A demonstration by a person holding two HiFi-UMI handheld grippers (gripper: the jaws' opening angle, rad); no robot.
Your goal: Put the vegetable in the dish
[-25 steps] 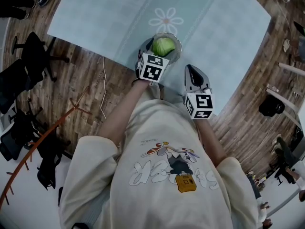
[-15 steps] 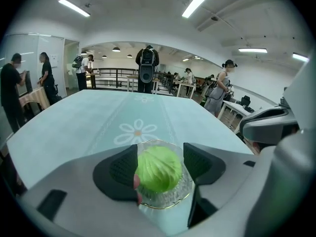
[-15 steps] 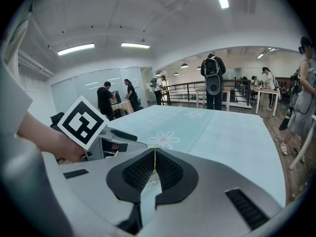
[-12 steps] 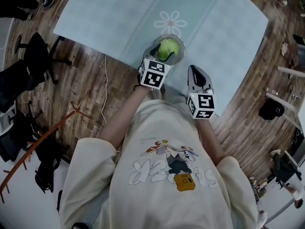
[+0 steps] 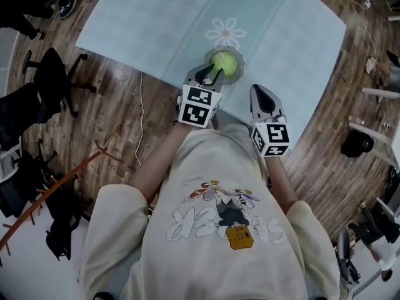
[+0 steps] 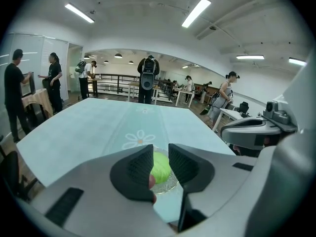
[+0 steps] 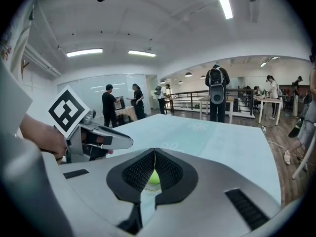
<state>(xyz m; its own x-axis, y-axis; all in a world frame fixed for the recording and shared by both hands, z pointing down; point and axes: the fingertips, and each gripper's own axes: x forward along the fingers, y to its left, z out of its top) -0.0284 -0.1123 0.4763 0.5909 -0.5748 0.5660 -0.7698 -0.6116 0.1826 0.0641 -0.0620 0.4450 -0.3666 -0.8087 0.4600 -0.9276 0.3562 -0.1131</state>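
A round green vegetable [image 5: 224, 62] lies in a clear glass dish [image 5: 237, 53] near the front edge of the table. My left gripper [image 5: 209, 75] hovers just short of the dish; its jaws are closing with a narrow gap and nothing between them. In the left gripper view the vegetable [image 6: 161, 168] and dish [image 6: 171, 183] show beyond the left gripper's [image 6: 160, 158] jaws. The right gripper [image 5: 259, 90] hangs shut and empty to the right of the dish. Its own view shows the vegetable [image 7: 154, 177] past the right gripper's [image 7: 154, 157] touching jaws, with the left gripper [image 7: 98, 138] at left.
A light blue tablecloth [image 5: 187, 17] with daisy prints covers the table. Wooden floor [image 5: 119, 105] surrounds it, with black chairs [image 5: 37, 99] at the left and a white cable [image 5: 139, 111] near the table edge. People stand far off in the room [image 6: 54, 78].
The left gripper has drawn back a little from the dish toward the person and its jaws have narrowed. The vegetable stays in the dish. The right gripper has barely moved.
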